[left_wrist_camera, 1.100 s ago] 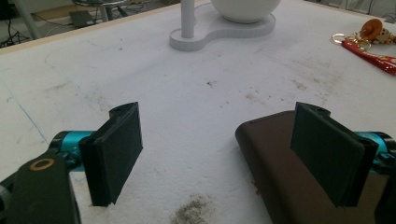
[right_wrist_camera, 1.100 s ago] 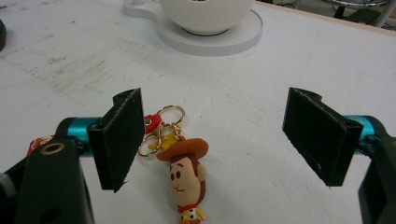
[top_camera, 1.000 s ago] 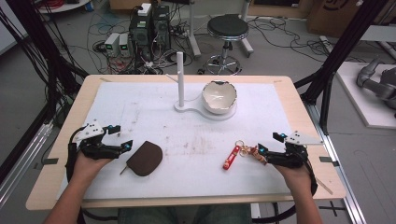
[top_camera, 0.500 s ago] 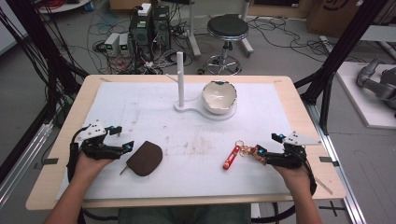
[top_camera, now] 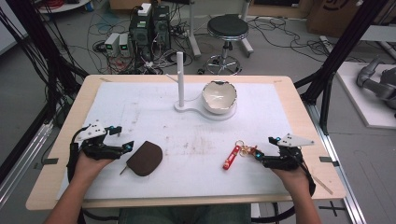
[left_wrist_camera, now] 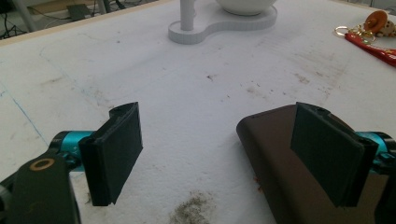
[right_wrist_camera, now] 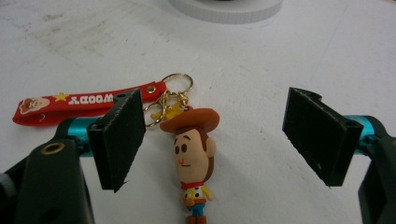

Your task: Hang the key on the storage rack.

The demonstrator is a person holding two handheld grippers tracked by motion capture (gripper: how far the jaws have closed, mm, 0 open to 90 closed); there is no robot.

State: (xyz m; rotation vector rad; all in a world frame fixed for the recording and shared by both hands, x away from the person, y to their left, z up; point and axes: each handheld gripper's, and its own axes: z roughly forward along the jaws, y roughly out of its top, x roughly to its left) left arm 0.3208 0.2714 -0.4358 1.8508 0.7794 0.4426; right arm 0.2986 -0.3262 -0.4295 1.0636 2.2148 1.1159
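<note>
Right gripper view: your right tongs (right_wrist_camera: 212,140) are wide apart, empty, straddling the cowboy keychain (right_wrist_camera: 194,154); figure lies along the jaws, red strap (right_wrist_camera: 84,105) off left. Left tongs (left_wrist_camera: 229,154) also apart, empty, right jaw over the brown pouch (top_camera: 144,157) on the bench (top_camera: 187,140).

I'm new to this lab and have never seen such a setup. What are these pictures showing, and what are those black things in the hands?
A person sits at a table and holds a hand-operated two-jaw gripper in each hand. The high view looks down from above: the left gripper is at its left, the right gripper at its right. The other two pictures come from cameras riding on each gripper, looking along its black jaws. Both grippers are open and hold nothing. The left one is beside a brown pouch; the right one straddles a keychain with a cowboy figure and red strap. Farther back stands a white stand with a bowl.
</note>
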